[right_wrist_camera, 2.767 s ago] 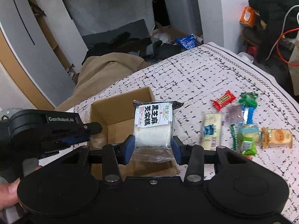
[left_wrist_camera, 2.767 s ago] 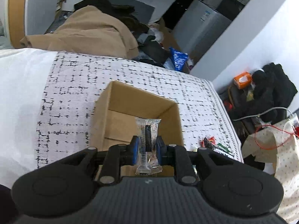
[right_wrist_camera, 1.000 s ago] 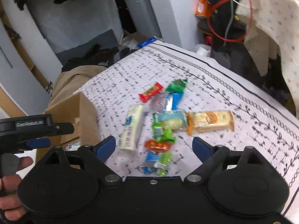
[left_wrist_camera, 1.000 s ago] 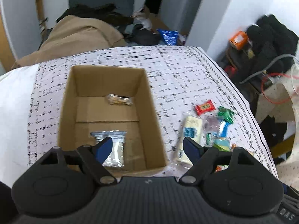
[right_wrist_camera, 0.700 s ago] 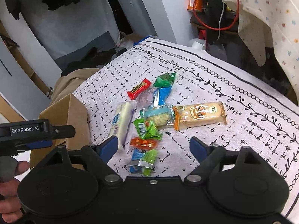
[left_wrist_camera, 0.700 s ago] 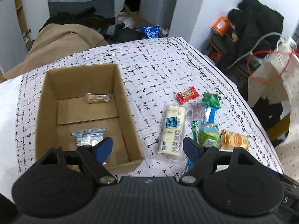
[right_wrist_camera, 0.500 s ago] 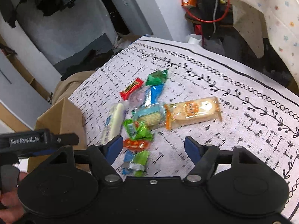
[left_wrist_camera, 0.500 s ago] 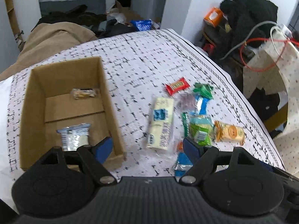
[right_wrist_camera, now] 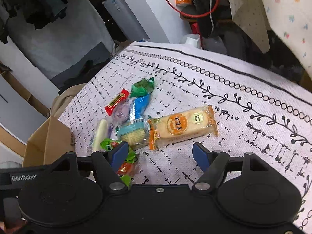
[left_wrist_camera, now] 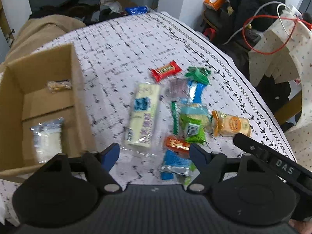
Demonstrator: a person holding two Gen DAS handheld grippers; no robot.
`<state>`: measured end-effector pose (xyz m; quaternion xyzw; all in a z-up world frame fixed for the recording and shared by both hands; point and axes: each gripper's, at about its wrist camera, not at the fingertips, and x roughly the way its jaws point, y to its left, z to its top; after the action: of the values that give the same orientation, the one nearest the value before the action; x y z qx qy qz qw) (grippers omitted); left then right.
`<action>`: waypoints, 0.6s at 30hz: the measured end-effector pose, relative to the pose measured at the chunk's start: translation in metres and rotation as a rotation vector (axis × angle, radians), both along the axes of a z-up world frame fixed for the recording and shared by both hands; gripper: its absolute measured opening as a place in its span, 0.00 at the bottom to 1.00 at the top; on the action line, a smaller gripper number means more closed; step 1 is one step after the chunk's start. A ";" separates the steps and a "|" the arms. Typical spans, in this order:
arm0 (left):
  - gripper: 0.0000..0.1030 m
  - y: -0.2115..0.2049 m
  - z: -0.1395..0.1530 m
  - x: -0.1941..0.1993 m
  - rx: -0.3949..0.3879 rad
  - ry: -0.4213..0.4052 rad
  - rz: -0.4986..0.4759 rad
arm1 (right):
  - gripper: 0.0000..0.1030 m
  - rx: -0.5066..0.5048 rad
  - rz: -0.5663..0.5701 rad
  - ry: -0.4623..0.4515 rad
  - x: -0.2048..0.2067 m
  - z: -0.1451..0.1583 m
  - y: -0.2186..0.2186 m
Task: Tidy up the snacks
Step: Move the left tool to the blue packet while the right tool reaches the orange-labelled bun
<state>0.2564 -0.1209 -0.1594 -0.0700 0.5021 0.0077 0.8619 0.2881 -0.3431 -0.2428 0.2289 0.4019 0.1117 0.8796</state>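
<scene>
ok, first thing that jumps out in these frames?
The bright heap of snack packets on the patterned cloth, the orange-wrapped biscuit pack at its right edge. Left of it, the cardboard box already holds two packets. Both grippers hang over the heap, jaws apart and empty.

Black left tool (left_wrist_camera: 154, 154), blue pads (left_wrist_camera: 109, 154), silver screws, ribbed housing.

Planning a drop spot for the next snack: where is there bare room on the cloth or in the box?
Free: the cardboard box floor between the small wrapped snack and the white packet; bare tablecloth right of the orange cracker pack, up to the vine border; the strip between box and long cream bar. Crowded: the snack pile.
</scene>
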 end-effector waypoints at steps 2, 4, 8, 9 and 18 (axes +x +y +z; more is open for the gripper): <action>0.76 -0.006 -0.006 0.002 -0.001 0.012 -0.003 | 0.70 0.015 0.000 0.011 0.005 -0.005 -0.001; 0.76 -0.009 -0.013 0.005 -0.013 0.033 -0.001 | 0.70 0.026 0.000 0.019 0.009 -0.010 -0.003; 0.76 -0.017 -0.025 0.008 -0.006 0.064 -0.002 | 0.70 0.040 -0.006 0.029 0.020 -0.018 -0.005; 0.76 -0.019 -0.028 0.009 -0.006 0.072 -0.002 | 0.70 0.042 -0.008 0.029 0.023 -0.020 -0.006; 0.70 -0.030 -0.049 0.014 0.010 0.141 -0.004 | 0.70 0.058 -0.024 0.033 0.042 -0.032 -0.009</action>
<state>0.2708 -0.1504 -0.2089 -0.0641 0.5618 0.0132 0.8247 0.3298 -0.3519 -0.2745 0.2610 0.4101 0.1088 0.8671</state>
